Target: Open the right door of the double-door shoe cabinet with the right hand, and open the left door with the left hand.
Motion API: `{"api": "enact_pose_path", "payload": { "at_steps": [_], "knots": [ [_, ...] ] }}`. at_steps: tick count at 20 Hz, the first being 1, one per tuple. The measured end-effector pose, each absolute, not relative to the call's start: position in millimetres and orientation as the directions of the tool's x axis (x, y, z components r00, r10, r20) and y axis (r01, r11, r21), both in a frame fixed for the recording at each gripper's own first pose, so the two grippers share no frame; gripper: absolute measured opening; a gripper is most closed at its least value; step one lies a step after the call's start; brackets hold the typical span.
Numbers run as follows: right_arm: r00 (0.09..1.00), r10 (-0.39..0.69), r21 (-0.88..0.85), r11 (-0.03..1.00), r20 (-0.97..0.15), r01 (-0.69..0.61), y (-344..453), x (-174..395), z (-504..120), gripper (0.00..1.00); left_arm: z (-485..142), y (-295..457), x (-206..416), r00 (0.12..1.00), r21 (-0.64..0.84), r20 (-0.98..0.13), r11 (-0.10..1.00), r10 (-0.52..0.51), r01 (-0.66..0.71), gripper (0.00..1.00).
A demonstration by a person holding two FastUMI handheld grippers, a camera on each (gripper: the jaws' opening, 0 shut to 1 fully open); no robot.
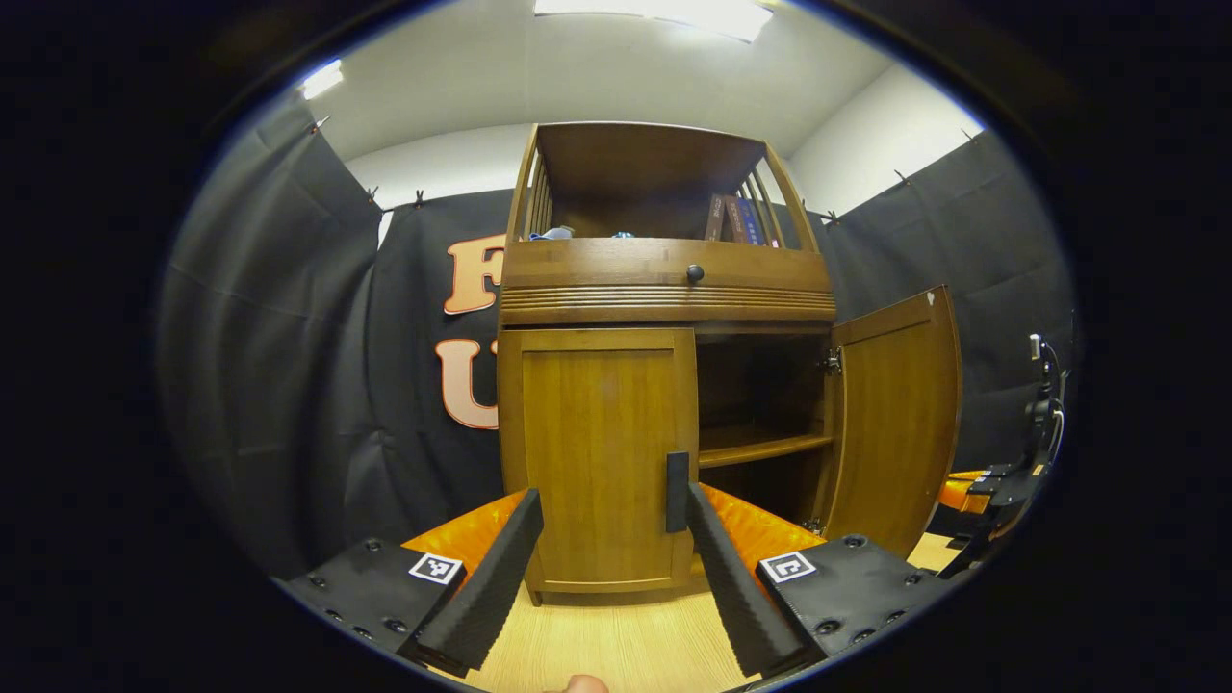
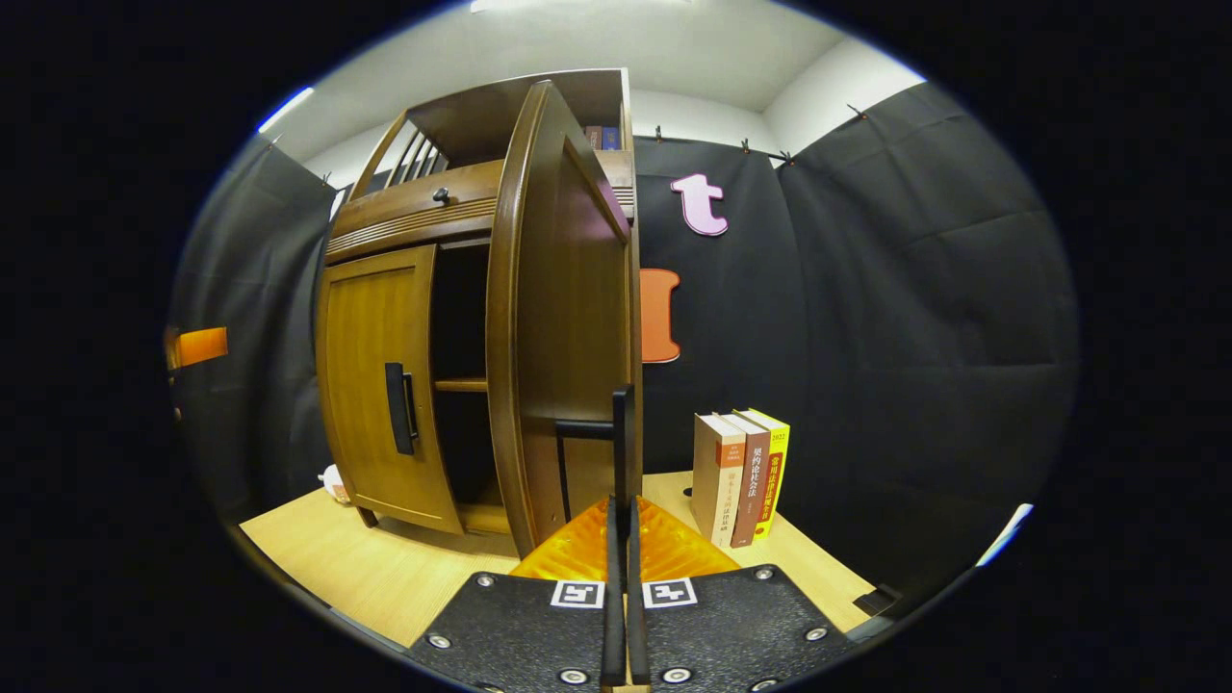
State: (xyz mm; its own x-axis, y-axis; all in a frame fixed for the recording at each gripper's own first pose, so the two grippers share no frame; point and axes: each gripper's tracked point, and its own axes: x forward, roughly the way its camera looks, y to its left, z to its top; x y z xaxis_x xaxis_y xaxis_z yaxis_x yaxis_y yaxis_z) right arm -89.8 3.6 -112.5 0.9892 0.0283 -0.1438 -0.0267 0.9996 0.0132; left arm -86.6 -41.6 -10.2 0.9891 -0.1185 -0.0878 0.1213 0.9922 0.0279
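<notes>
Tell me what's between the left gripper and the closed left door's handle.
Nothing: in the left gripper view, the open left gripper faces the handle across bare tabletop.

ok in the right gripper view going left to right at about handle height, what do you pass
closed left door → its black handle → dark open compartment with a shelf → open right door → right door's handle → three standing books → black cloth wall

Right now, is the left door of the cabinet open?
No. In the left gripper view the left door sits flush in the cabinet frame, while the right door is swung out.
</notes>
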Motion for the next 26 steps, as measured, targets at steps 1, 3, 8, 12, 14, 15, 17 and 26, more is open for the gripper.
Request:
{"api": "enact_pose_path", "payload": {
  "at_steps": [1,3,8,12,14,15,17,26],
  "knots": [
    [0.990,0.033,0.013,0.999,-0.139,-0.031,0,-89,-112,0.00,-12,-45,-86,0.989,0.033,-0.091,0.992,-0.121,0.124,0.96],
    [0.990,0.042,0.015,0.999,-0.136,-0.041,-7,-90,-111,0.01,-15,-50,-83,0.988,0.043,-0.097,0.991,-0.119,0.123,0.93],
    [0.989,0.066,0.029,0.998,-0.135,-0.063,-30,-88,-111,0.00,-16,-60,-75,0.990,0.034,-0.094,0.994,-0.102,0.105,0.94],
    [0.989,0.068,0.052,0.997,-0.134,-0.062,-54,-83,-114,0.00,-20,-71,-68,0.991,0.033,-0.102,0.995,-0.089,0.092,0.94],
    [0.988,0.076,0.054,0.996,-0.132,-0.069,-62,-81,-113,0.00,-28,-76,-68,0.990,0.026,-0.106,0.995,-0.095,0.098,0.93],
    [0.988,0.080,0.059,0.996,-0.131,-0.073,-65,-82,-112,0.00,-30,-79,-68,0.989,0.025,-0.108,0.995,-0.096,0.100,0.93],
    [0.988,0.090,0.066,0.994,-0.126,-0.082,-68,-80,-114,0.00,-35,-82,-68,0.989,0.025,-0.109,0.995,-0.096,0.100,0.93],
    [0.990,0.070,0.074,0.995,-0.120,-0.061,-81,-90,-117,0.00,-53,-98,-47,0.987,0.028,-0.125,0.994,-0.105,0.109,0.94]
  ]
}}
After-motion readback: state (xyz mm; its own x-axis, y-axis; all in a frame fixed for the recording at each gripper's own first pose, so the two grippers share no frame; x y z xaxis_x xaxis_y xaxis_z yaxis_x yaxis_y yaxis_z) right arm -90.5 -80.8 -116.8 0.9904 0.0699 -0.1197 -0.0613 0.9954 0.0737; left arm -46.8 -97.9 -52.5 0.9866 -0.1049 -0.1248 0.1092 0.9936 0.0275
